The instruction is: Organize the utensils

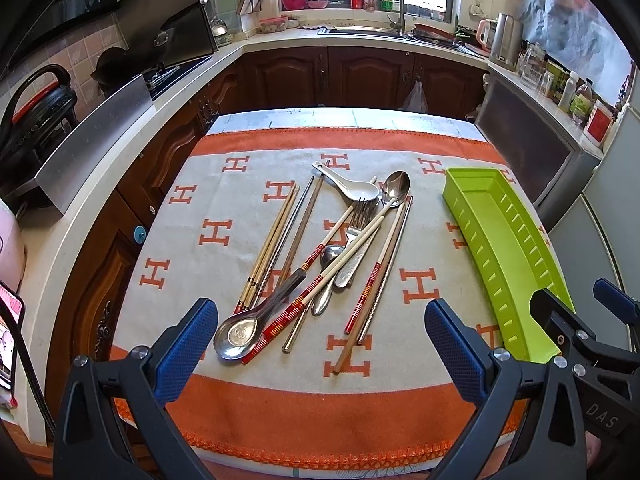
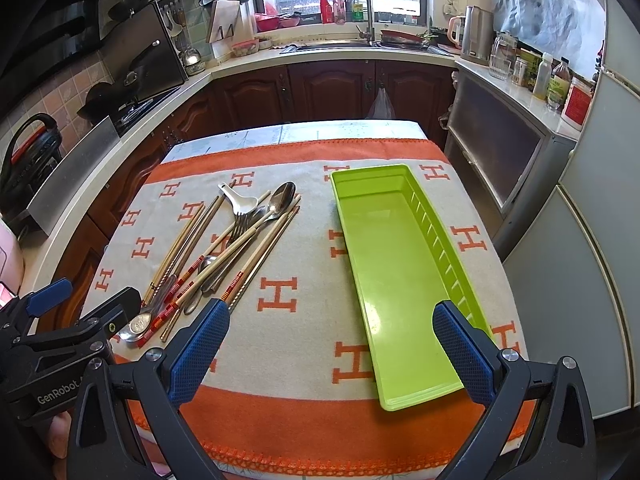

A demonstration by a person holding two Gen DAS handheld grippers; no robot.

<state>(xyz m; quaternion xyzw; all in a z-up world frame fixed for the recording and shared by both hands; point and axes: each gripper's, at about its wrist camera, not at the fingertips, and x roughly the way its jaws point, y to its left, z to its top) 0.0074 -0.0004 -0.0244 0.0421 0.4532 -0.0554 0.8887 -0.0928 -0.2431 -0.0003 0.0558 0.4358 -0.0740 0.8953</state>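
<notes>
Both grippers (left [image 1: 320, 344], right [image 2: 332, 344]) held wide apart, nothing gripped. Utensils [image 1: 320, 248] piled mid-table; tray [image 2: 400, 264] laid empty along right edge for loading.

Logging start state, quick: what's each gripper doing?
Left gripper: open, holding nothing.
Right gripper: open, holding nothing.
</notes>
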